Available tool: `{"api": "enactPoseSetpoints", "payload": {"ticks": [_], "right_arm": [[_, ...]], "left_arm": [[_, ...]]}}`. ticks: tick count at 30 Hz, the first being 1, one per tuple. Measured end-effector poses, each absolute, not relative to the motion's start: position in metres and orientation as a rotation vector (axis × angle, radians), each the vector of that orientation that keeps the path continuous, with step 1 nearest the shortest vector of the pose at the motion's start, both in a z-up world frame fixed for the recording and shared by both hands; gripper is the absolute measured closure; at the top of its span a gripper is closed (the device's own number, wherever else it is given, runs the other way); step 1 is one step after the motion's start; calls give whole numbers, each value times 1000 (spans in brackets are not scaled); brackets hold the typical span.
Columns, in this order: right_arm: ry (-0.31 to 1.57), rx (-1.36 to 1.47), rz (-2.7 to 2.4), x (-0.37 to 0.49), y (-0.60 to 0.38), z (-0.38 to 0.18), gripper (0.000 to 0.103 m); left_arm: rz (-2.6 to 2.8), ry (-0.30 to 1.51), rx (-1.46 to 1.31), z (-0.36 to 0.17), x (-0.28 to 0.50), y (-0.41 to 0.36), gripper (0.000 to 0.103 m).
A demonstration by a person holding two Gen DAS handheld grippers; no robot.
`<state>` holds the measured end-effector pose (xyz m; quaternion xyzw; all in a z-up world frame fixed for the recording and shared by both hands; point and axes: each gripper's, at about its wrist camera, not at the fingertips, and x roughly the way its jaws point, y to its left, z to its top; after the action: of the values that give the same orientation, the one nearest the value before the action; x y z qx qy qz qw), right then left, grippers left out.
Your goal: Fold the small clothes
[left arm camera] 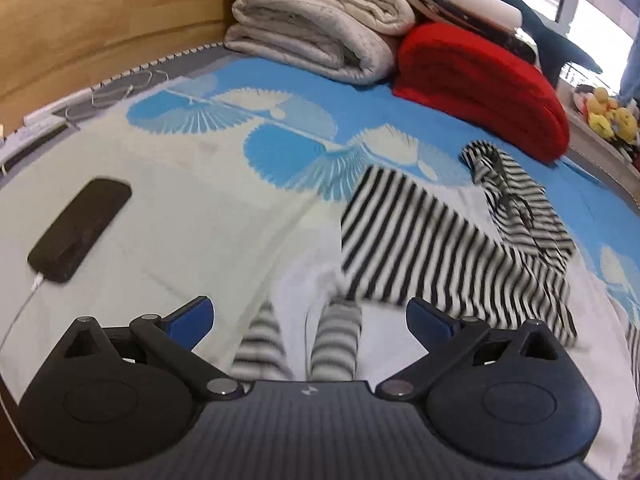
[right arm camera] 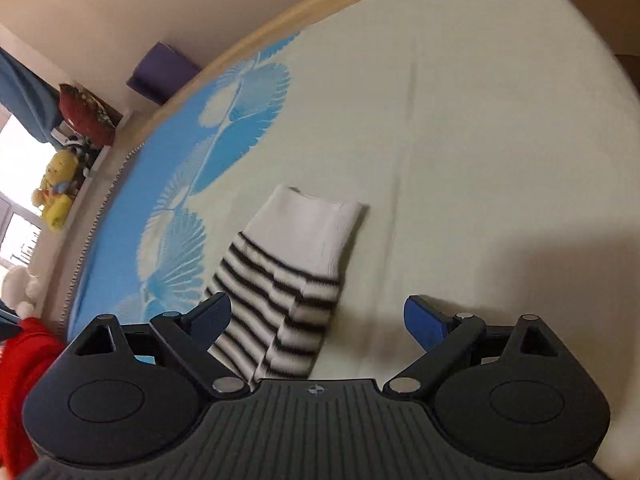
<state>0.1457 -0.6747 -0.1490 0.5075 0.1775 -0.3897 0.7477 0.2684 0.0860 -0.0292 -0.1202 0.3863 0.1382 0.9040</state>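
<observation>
Soft, even indoor light; daylight glares white at the window. Fisheye bends the edges, motion blur smears the striped garment, and a shadow darkens the bed.

**Soft cloth, matt plastic, pale wood**

The striped garment and the socks look like soft ribbed knit. The bedsheet is smooth printed cloth. The red blanket seems fleecy, the cream quilts stitched and matt. The phone is glossy black. Each hand-held gripper is matt black plastic with shiny metal pins. The headboard is smooth pale wood.
</observation>
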Motion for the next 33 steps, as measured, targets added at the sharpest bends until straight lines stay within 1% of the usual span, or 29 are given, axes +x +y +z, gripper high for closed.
{"api": "enactPoseSetpoints", "payload": {"ticks": [2,3,4,5,6,8,10,13,15,18,21,23,24,25,26,27,29,31,33], "right_arm": [[384,1021,-845,164,-678,-148,8],[410,990,-827,175,-680,-149,11],[429,949,-817,185,-679,-150,36],[463,906,-814,195,-678,-148,69],[513,875,-780,208,-677,-145,94],[480,781,-708,221,-658,-120,94],[431,623,-619,232,-627,-89,94],[461,509,-596,254,-589,-62,94],[424,430,-536,267,-552,-42,94],[321,236,-347,289,-453,-8,94],[272,144,-101,305,-343,2,93],[304,72,61,312,-265,-14,86],[365,41,153,314,-231,-29,63],[469,10,246,316,-202,-47,33],[554,-25,297,311,-180,-67,28],[595,-71,315,303,-168,-81,28],[616,-184,316,278,-168,-100,28],[631,-210,266,264,-193,-100,26],[643,-168,167,258,-232,-91,26]], "left_arm": [[295,792,-224,-32,287,82,0],[301,787,-210,-35,295,80,0],[317,781,-193,-38,303,79,0],[340,773,-174,-43,310,78,0],[362,770,-159,-46,316,79,0],[370,775,-164,-50,327,83,0],[357,787,-209,-52,334,89,0],[346,806,-286,-53,338,96,0],[343,801,-317,-49,336,100,0],[348,771,-315,-42,332,104,0],[367,753,-290,-38,329,107,0],[368,752,-293,-36,328,111,0],[368,755,-297,-36,327,113,0],[367,759,-302,-36,327,114,0],[367,763,-306,-36,327,115,0],[364,771,-309,-37,326,115,0],[337,785,-318,-37,325,114,0],[304,782,-309,-36,324,108,0],[279,780,-270,-36,324,98,0]]}}
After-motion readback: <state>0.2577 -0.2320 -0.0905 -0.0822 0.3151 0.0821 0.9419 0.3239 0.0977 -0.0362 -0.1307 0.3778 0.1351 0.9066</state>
